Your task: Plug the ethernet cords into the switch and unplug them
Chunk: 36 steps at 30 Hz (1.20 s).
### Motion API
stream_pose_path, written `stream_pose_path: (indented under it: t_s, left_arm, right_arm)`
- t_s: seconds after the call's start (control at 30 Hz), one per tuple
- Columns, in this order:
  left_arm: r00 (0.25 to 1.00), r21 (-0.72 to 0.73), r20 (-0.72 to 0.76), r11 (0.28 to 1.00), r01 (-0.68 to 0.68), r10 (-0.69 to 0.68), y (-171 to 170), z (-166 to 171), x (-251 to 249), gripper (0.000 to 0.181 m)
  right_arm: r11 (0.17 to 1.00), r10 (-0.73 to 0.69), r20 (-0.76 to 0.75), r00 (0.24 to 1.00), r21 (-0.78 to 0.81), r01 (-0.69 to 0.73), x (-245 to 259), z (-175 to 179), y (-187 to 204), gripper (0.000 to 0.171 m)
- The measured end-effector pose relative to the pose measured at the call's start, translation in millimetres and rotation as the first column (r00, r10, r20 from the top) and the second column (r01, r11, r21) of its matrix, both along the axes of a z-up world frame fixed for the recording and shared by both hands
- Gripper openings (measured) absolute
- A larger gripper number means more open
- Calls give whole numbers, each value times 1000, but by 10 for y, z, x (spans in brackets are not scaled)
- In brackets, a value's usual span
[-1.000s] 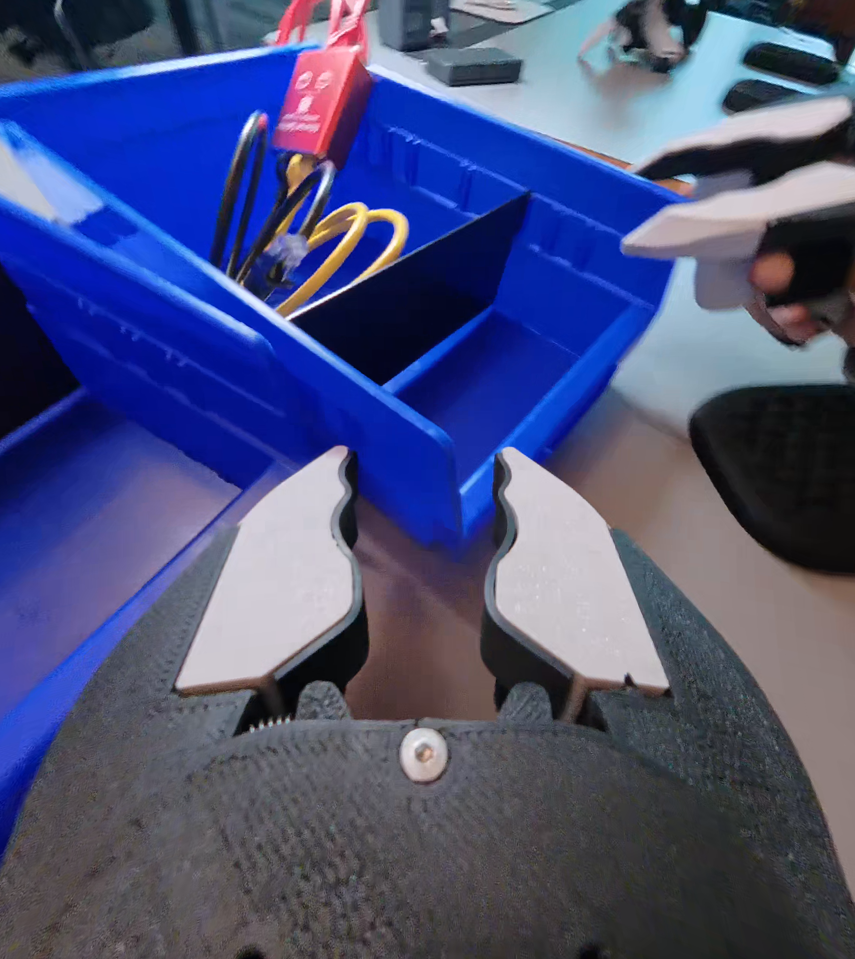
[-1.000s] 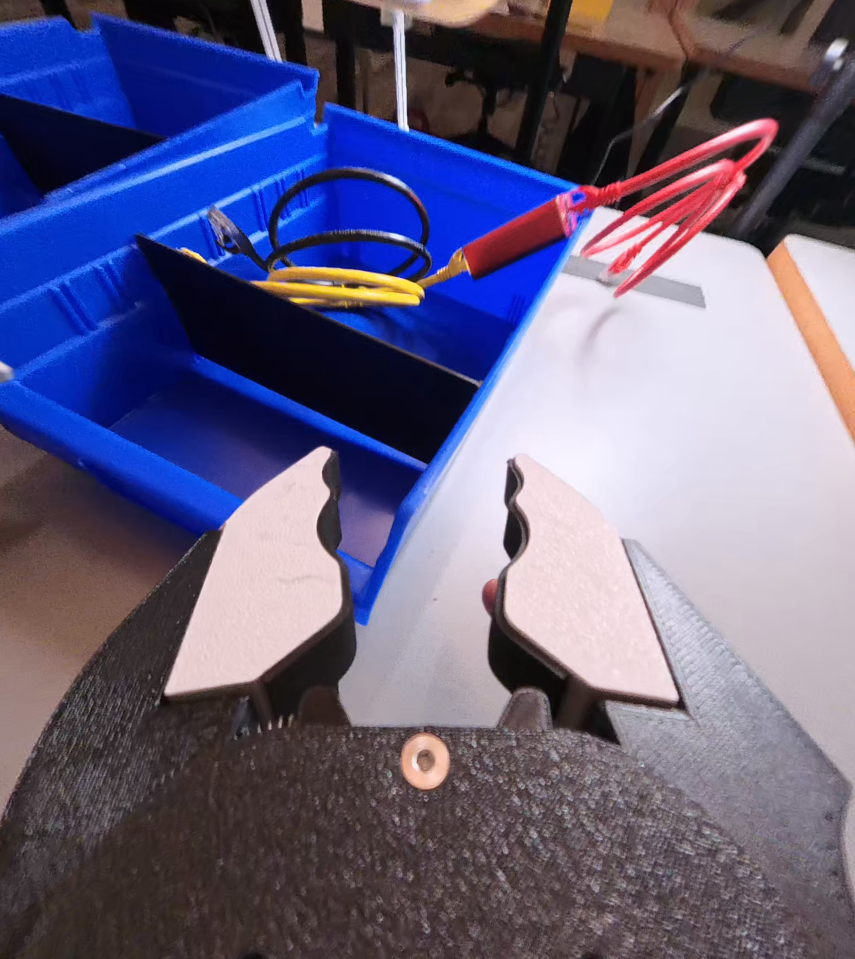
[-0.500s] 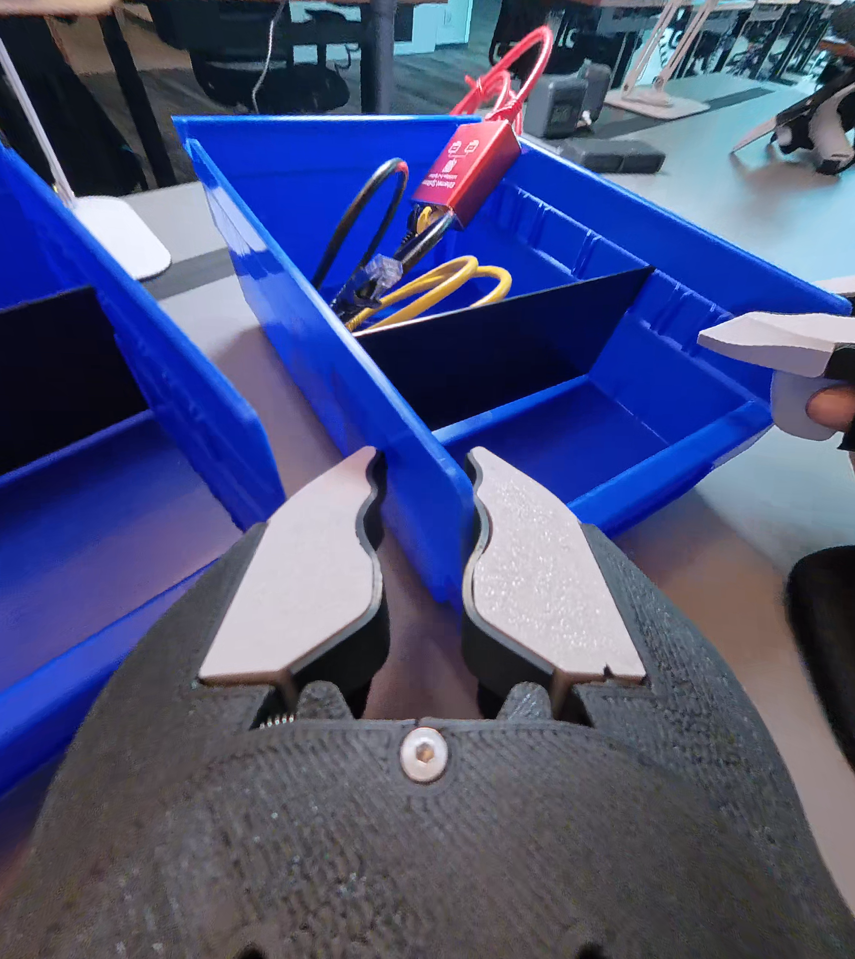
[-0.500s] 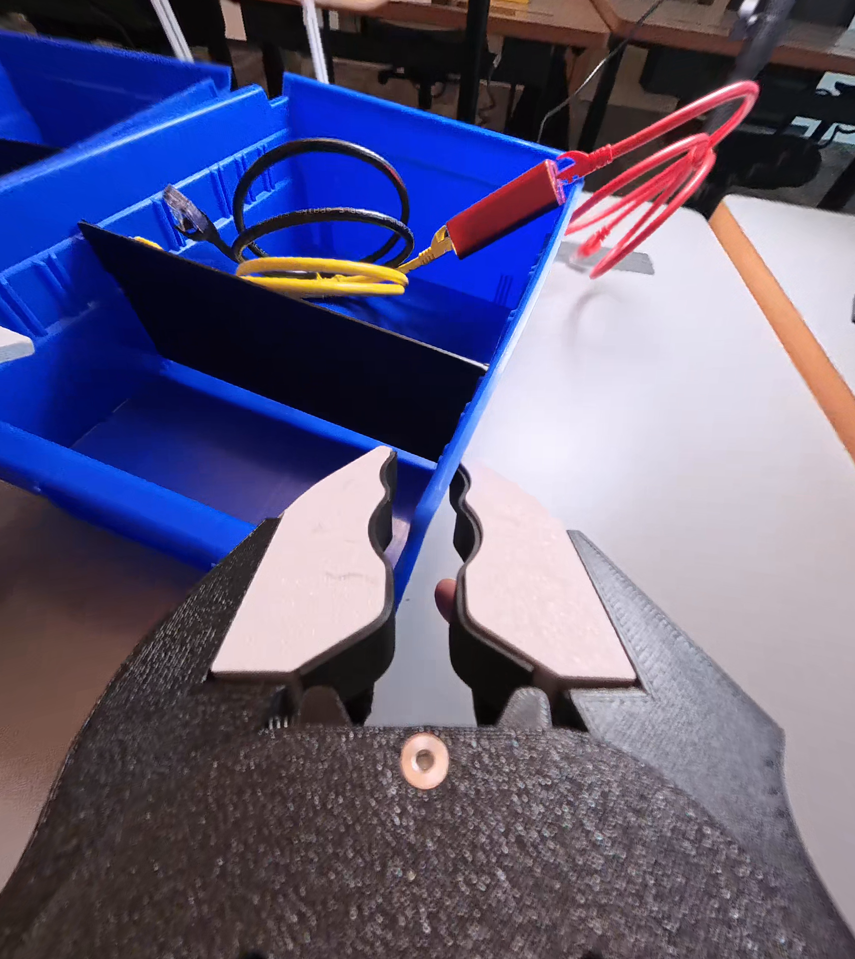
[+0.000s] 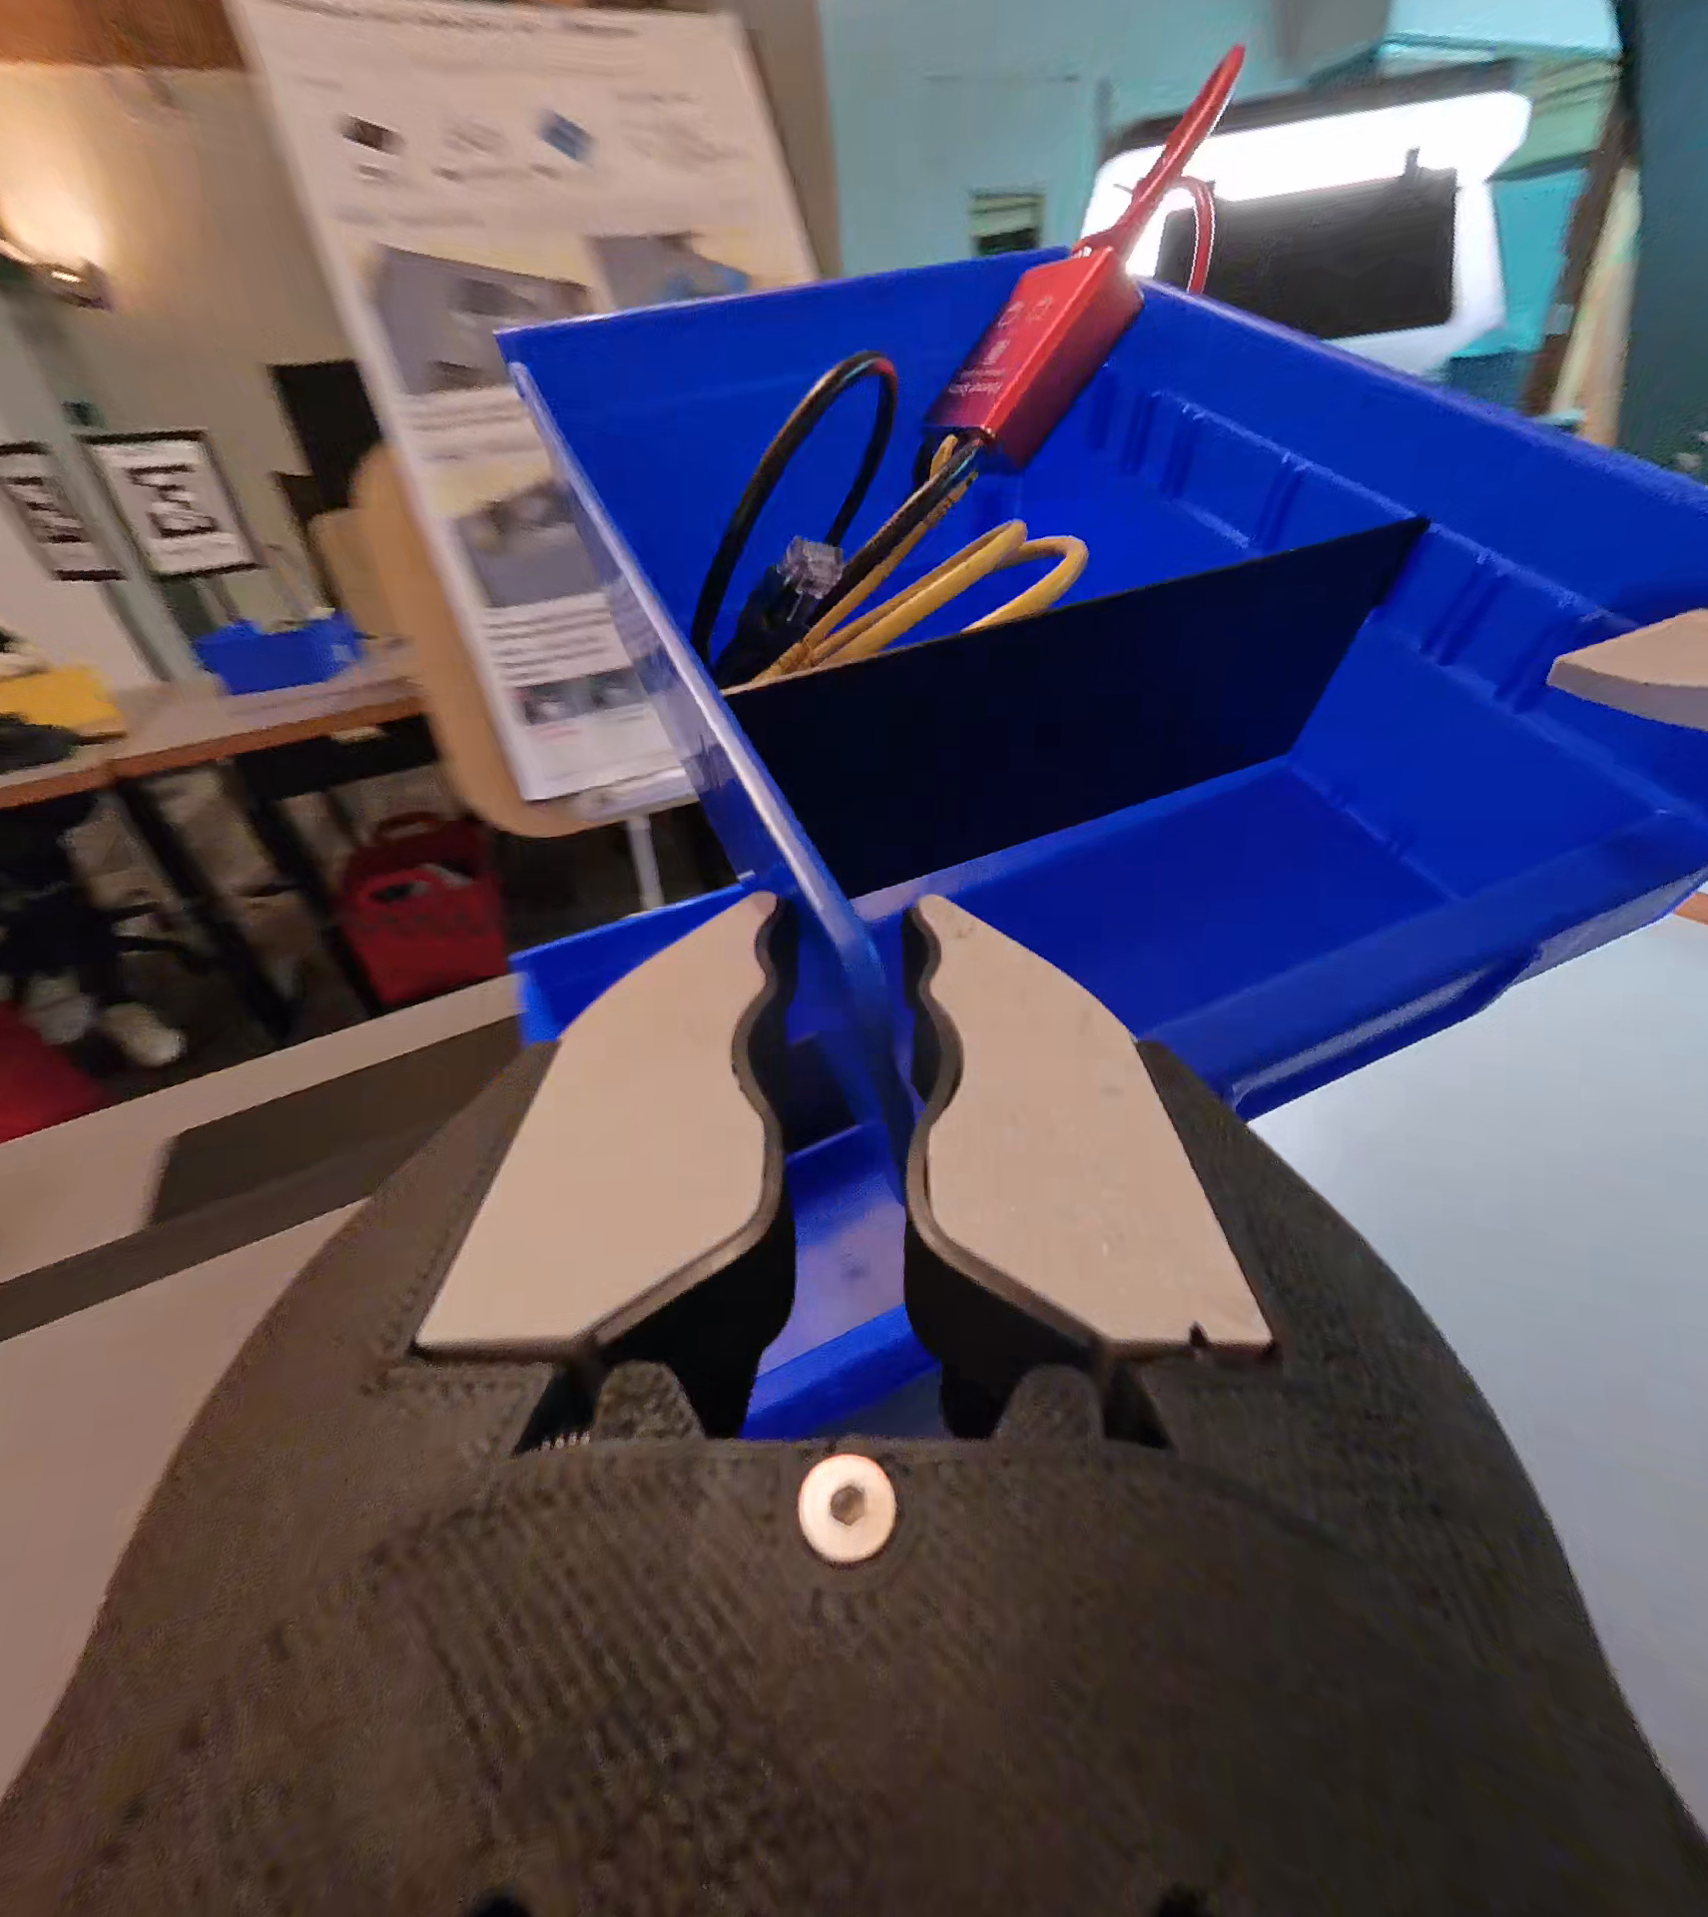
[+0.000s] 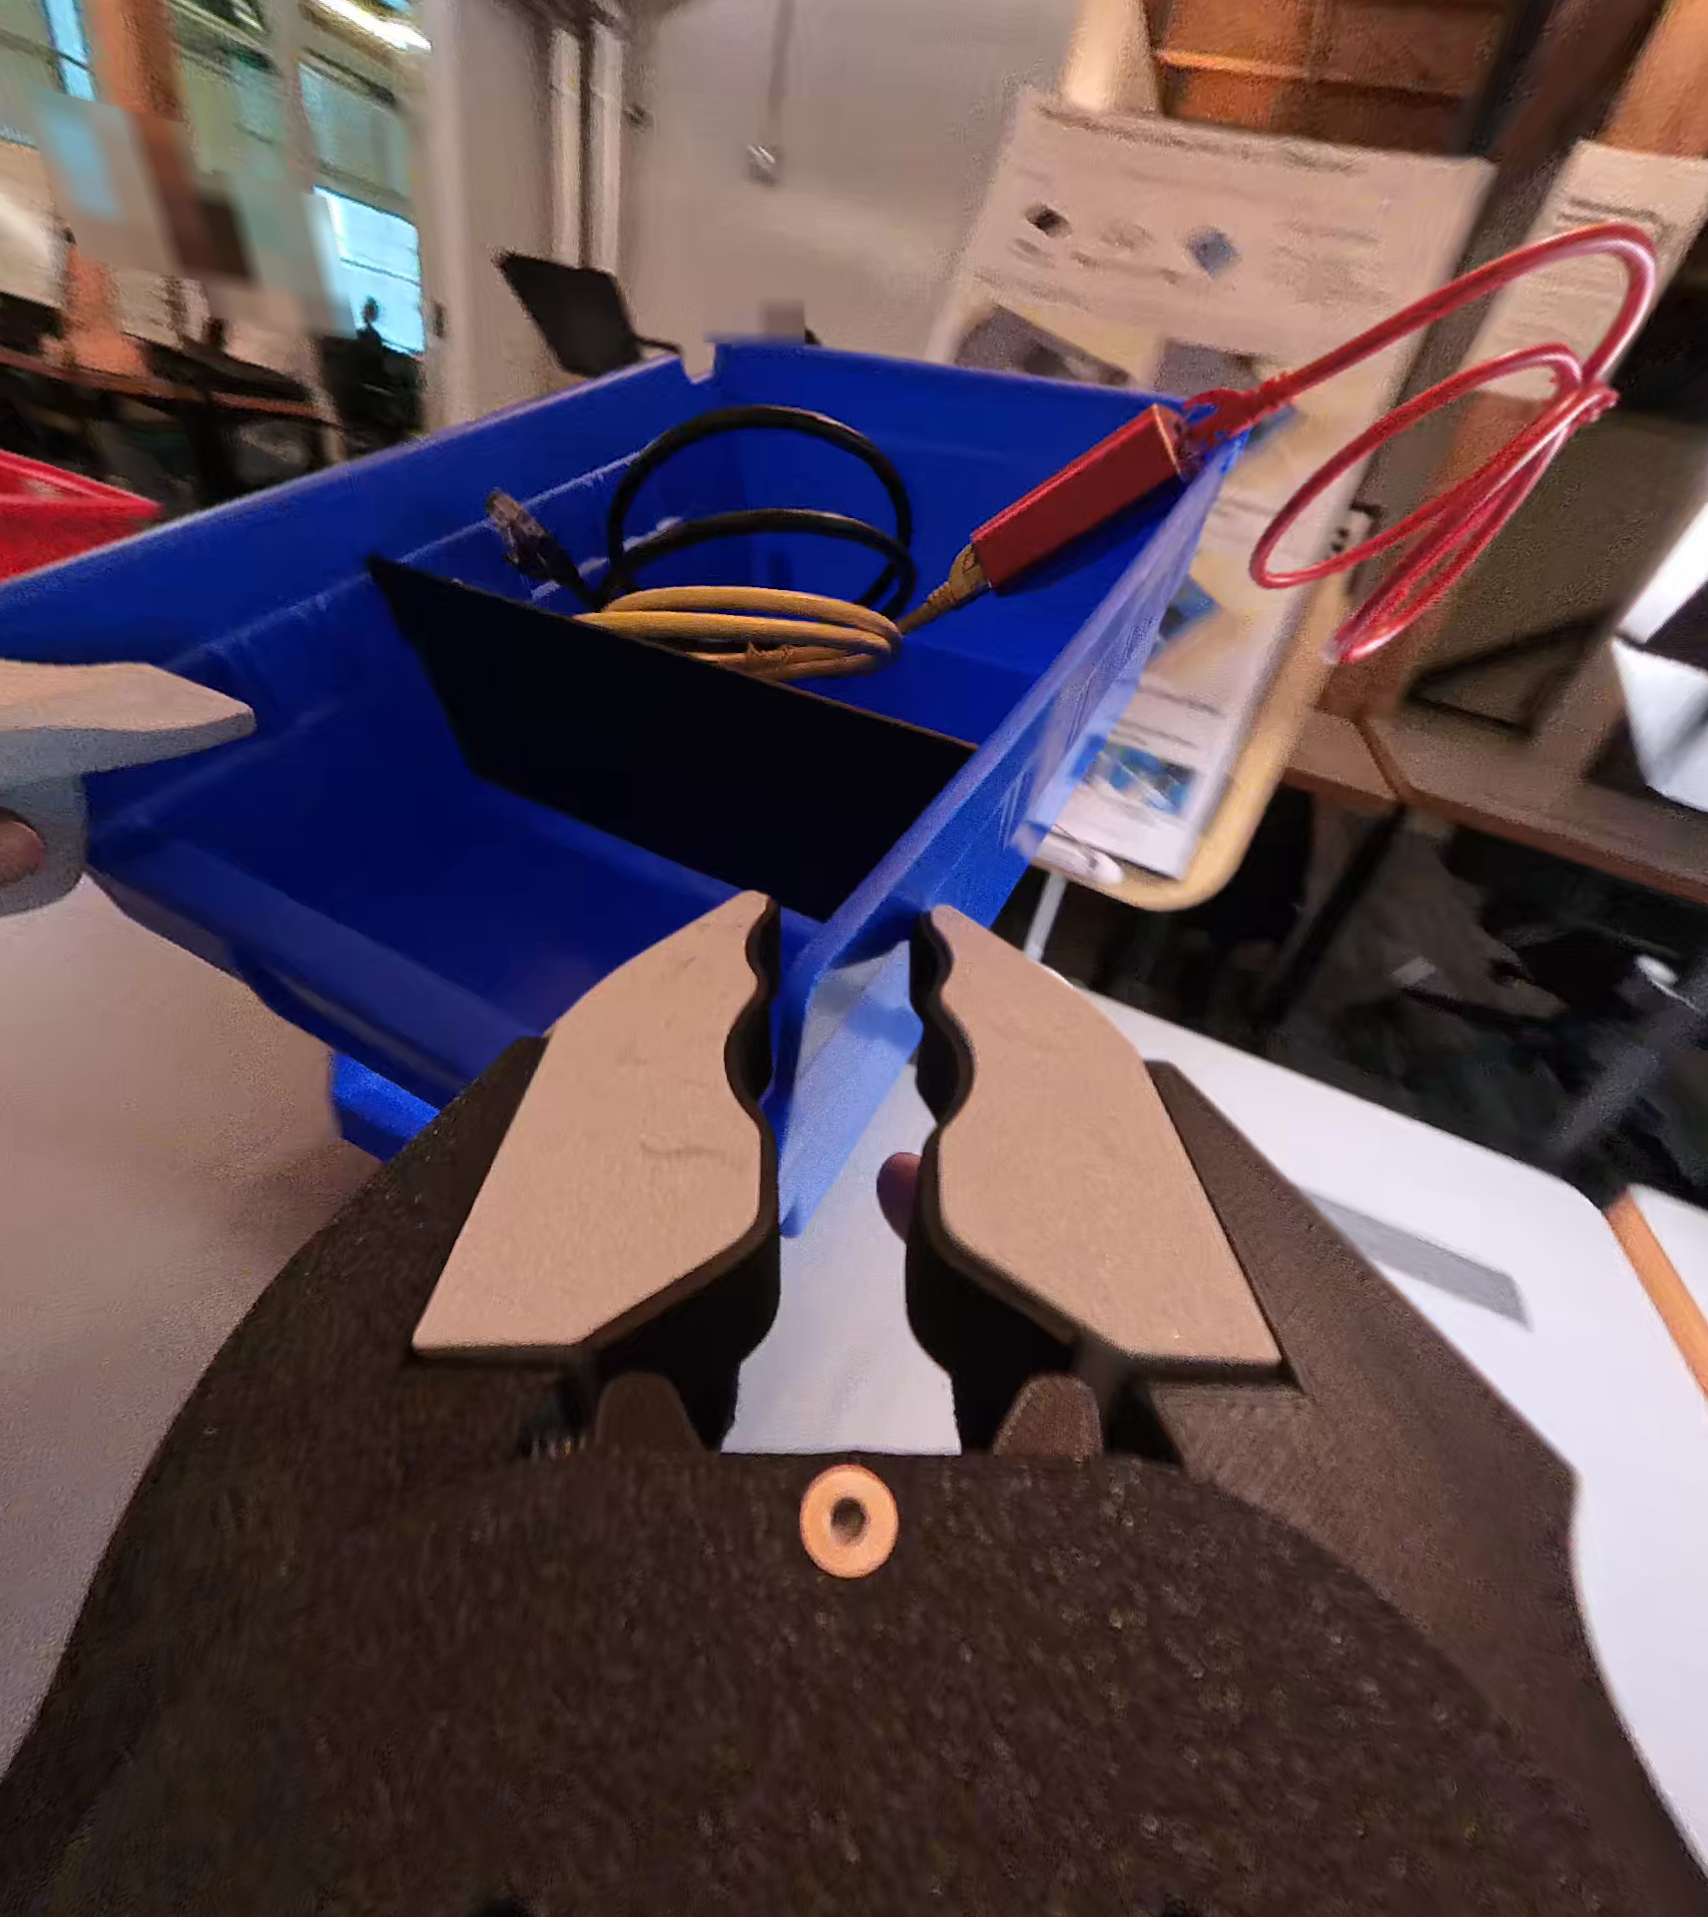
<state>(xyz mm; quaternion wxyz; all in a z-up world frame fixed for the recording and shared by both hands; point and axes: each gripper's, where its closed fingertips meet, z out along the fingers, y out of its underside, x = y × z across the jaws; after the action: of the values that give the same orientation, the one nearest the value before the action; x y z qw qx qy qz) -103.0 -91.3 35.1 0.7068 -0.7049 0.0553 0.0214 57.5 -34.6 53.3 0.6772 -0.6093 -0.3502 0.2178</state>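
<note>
Lifted clear of the table (image 5: 1555,1193), the blue bin (image 5: 1347,913) is tilting; left gripper (image 5: 844,1022) and right gripper (image 6: 844,1022) are clamping opposite side walls, ethernet cords (image 6: 756,622) and red switch (image 6: 1078,508) lying in its far compartment, unplugging pending.

Blue bin (image 5: 1399,882): now lifted off the table, tilted; was resting flat
Left gripper (image 5: 844,923): clamped tighter on wall; right gripper (image 6: 844,923): likewise

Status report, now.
Left gripper and right gripper each shut on bin wall, bin tilted. Cords and red switch in far compartment. Nothing blocking.
</note>
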Motion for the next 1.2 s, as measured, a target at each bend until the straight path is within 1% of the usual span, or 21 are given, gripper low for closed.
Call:
stream_pose_path:
  t_s: [0.1, 0.17, 0.23, 0.37, 0.53, 0.67, 0.77, 0.8, 0.87, 0.9, 0.93, 0.97, 1.0, 1.07, 1.1, 1.13, 1.17, 1.2]
  left_arm:
    - [993, 16, 14, 993, -121, 120, -384, 69, -620, 18]
    - [980, 7, 23, 980, -199, 199, -647, 48, -1023, 18]
    - [963, -9, 31, 964, -267, 267, -896, -30, -1388, 18]
    - [930, -72, 52, 931, -359, 363, -1251, -352, -1990, 17]
    - [911, -179, 63, 903, -391, 407, -1466, -970, -2441, 16]
    - [903, -260, 78, 883, -392, 423, -1495, -1477, -2577, 16]
    - [902, -308, 97, 875, -375, 421, -1448, -1816, -2575, 18]
    - [903, -307, 99, 876, -372, 418, -1428, -1878, -2560, 18]
    - [910, -298, 75, 880, -369, 407, -1369, -1904, -2514, 19]
    - [917, -311, 54, 879, -360, 395, -1332, -1922, -2489, 20]
    - [930, -338, 35, 880, -334, 367, -1288, -1958, -2447, 20]
    - [946, -367, 28, 884, -290, 322, -1239, -1993, -2382, 22]
    - [963, -378, 23, 894, -241, 270, -1193, -2000, -2309, 30]
    - [988, -407, -4, 902, -144, 155, -1145, -2006, -2187, 32]
    - [993, -423, -2, 900, -108, 118, -1138, -1991, -2151, 34]
    - [994, -430, -1, 897, -99, 109, -1139, -1945, -2145, 38]
    - [994, -425, -17, 900, -101, 104, -1147, -1864, -2134, 41]
    - [993, -423, -61, 899, -118, 102, -1159, -1780, -2123, 45]
  right_arm:
    - [992, 122, 3, 993, 17, -122, -690, 128, -227, 22]
    - [981, 195, 11, 981, 10, -195, -1149, 103, -378, 22]
    - [966, 259, 13, 966, -14, -259, -1577, 3, -510, 23]
    - [933, 352, 21, 936, -90, -349, -2272, -368, -719, 23]
    - [894, 423, 78, 903, -201, -401, -2771, -1055, -874, 25]
    - [876, 436, 131, 890, -291, -386, -2923, -1594, -879, 25]
    - [867, 437, 164, 884, -338, -366, -2934, -1882, -824, 25]
    - [872, 429, 178, 886, -338, -355, -2922, -1960, -789, 24]
    - [887, 408, 204, 890, -320, -333, -2883, -2057, -715, 24]
    - [886, 410, 223, 884, -325, -329, -2862, -2092, -691, 27]
    - [877, 422, 234, 876, -349, -329, -2832, -2118, -679, 36]
    - [866, 438, 236, 868, -372, -335, -2789, -2116, -668, 44]
    - [854, 455, 239, 858, -391, -344, -2727, -2099, -660, 46]
    - [829, 504, 277, 818, -421, -368, -2560, -2087, -650, 50]
    - [829, 518, 281, 808, -400, -392, -2458, -2019, -620, 49]
    - [835, 522, 297, 800, -367, -409, -2338, -1935, -561, 47]
    - [840, 527, 337, 780, -347, -418, -2204, -1886, -483, 49]
    - [833, 543, 388, 744, -356, -423, -2067, -1881, -414, 52]
